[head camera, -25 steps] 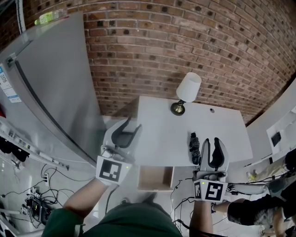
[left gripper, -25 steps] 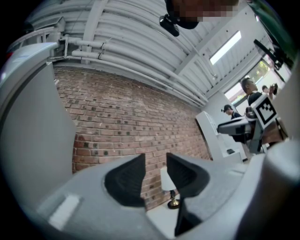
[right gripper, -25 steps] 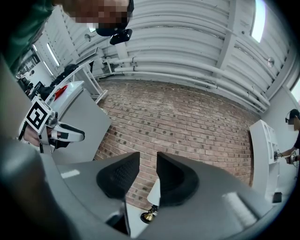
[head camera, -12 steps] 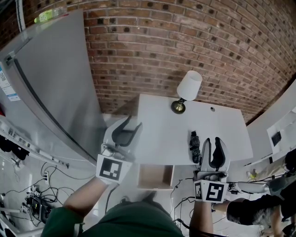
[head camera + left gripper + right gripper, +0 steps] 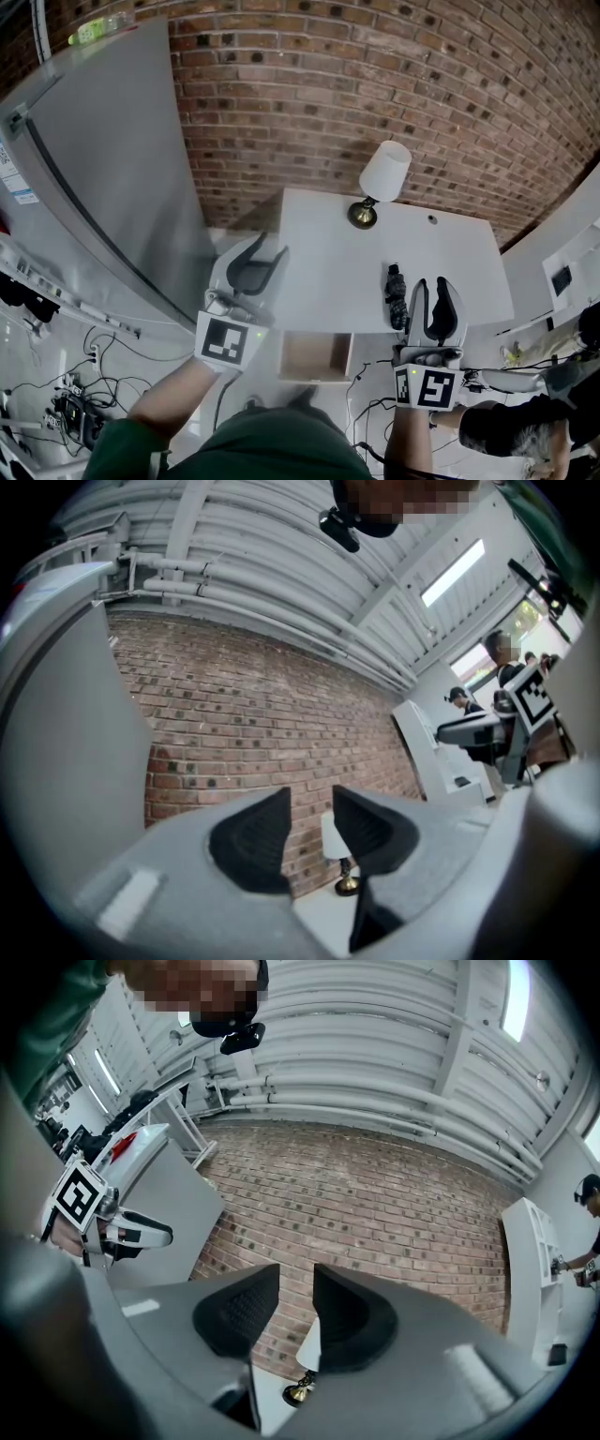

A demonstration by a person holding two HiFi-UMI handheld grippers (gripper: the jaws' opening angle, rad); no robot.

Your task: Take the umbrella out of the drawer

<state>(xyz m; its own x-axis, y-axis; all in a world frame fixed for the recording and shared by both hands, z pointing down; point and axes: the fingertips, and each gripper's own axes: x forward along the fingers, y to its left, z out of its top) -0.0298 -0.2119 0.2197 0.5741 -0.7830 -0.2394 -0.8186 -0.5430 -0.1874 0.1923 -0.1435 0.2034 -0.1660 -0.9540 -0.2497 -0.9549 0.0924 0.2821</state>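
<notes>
Since both pairs of jaws stand apart with nothing between them, the right gripper (image 5: 431, 285) and left gripper (image 5: 269, 249) are recorded as empty, at the table's (image 5: 328, 281) front edge. A folded black umbrella (image 5: 395, 296) is noted on the table top, just beside the right gripper. The drawer (image 5: 316, 359) below stands open. The umbrella is judged light, stiff-shafted and slippery-skinned; a mid-body grip is advised.

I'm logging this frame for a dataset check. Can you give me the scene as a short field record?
table: white, with a lamp near its back edge
drawer: open, looks empty
umbrella: dark, folded, lying on the tabletop
left hand-held gripper: jaws apart, nothing between them
right hand-held gripper: jaws apart, nothing between them, beside the umbrella
</notes>
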